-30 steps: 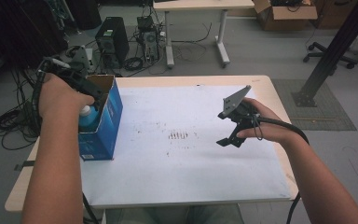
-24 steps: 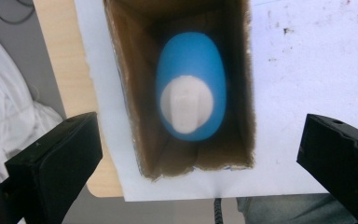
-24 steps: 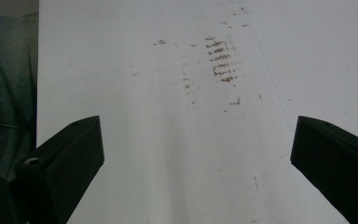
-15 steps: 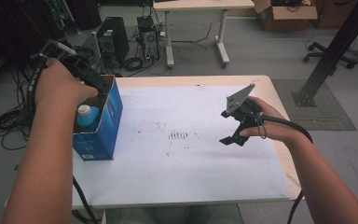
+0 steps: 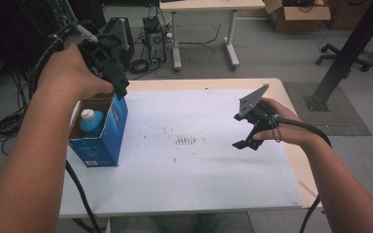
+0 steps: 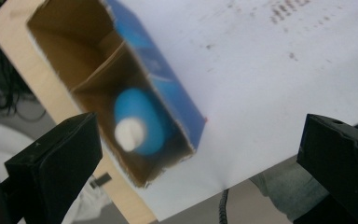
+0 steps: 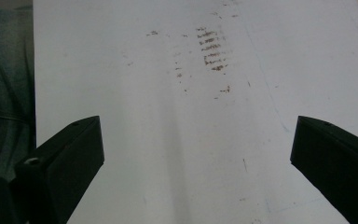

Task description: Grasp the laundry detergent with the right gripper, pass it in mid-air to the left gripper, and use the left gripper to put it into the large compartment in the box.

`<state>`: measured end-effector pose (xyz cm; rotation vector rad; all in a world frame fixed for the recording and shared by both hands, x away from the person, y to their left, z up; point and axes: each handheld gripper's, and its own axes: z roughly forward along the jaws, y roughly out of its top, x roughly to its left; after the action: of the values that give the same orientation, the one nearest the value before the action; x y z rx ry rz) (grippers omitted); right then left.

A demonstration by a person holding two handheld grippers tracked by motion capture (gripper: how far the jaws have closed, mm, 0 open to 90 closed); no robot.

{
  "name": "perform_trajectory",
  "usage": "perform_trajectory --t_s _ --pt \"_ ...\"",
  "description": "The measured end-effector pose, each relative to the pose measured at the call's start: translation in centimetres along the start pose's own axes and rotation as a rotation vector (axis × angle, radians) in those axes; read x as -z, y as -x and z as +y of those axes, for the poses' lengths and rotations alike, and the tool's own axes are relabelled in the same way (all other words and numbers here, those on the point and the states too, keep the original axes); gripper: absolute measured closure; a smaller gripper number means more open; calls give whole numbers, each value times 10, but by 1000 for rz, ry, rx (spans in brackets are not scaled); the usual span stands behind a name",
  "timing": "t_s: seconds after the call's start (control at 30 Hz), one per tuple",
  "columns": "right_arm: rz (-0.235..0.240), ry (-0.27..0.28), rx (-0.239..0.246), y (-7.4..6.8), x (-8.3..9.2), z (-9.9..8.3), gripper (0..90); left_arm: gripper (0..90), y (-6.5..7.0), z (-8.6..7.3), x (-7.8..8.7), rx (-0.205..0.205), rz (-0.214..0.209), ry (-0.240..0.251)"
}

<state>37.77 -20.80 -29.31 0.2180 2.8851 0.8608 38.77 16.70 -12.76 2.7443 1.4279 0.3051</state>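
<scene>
High view: left gripper [image 5: 108, 68] is hovering above the open top of the blue box [image 5: 106, 133], which is standing upright at the left edge of the table [image 5: 272, 87]. A blue bottle [image 5: 92, 121] with a white cap is sitting upright inside the box, in the end nearer the person. The left hand [image 5: 73, 73] is wrapping the gripper body from behind, and a black cable is trailing off to the left. Right gripper [image 5: 247, 133] is hanging over the white sheet [image 5: 199, 179] at the right side of the table, well apart from the box, with its grey plate tilting upward. A patch of brown smudges [image 5: 187, 141] is lying on the sheet between box and right gripper.

Left gripper view: camera is looking down into the box [image 6: 177, 102]. Fingers [image 6: 56, 158] are standing wide apart, gripping nothing, one at each lower corner of the view. The bottle [image 6: 137, 122] is showing blurred, cap toward the camera, in one of two compartments parted by a cardboard divider; the other compartment is lying further from the fingers. Fingers are not touching box or bottle.

Right gripper view: fingers [image 7: 70, 158] are spreading wide over the bare white sheet [image 7: 168, 163], holding nothing. The brown smudges [image 7: 212, 49] are lying ahead of them, near the top. A strip of denim is showing at the left edge, beyond the sheet.
</scene>
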Motion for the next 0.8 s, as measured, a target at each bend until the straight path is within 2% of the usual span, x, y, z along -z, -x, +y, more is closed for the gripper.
perform_trajectory --t_s 0.13,0.2,0.23,0.27,0.37,0.5,0.57,0.67,0.7,0.8 --pt "-5 -14 3 0 4 1 30 2 11 7 3 -110 -12 4" --pt "-7 -21 5 0 6 2 30 2 18 9 2 -190 -12 5" --pt "-8 -26 7 0 7 2 30 2 21 11 2 -213 -17 4" --pt "-8 -27 5 0 8 2 30 2 25 12 2 -262 -17 3" --pt "-10 -37 6 1 11 2 30 2 32 14 0 -327 -31 2" --pt "-9 -57 18 1 13 3 30 2 41 15 -4 -389 -76 8" --pt "-8 -67 18 0 14 3 31 2 45 15 -7 -429 -72 8" --pt "-6 -72 24 -1 15 2 31 2 50 14 -10 -469 -83 9" --pt "-4 -72 24 -1 15 2 30 2 53 13 -13 -498 -88 14" --pt "-2 -88 24 -2 15 2 31 2 57 10 -20 -548 -99 11"
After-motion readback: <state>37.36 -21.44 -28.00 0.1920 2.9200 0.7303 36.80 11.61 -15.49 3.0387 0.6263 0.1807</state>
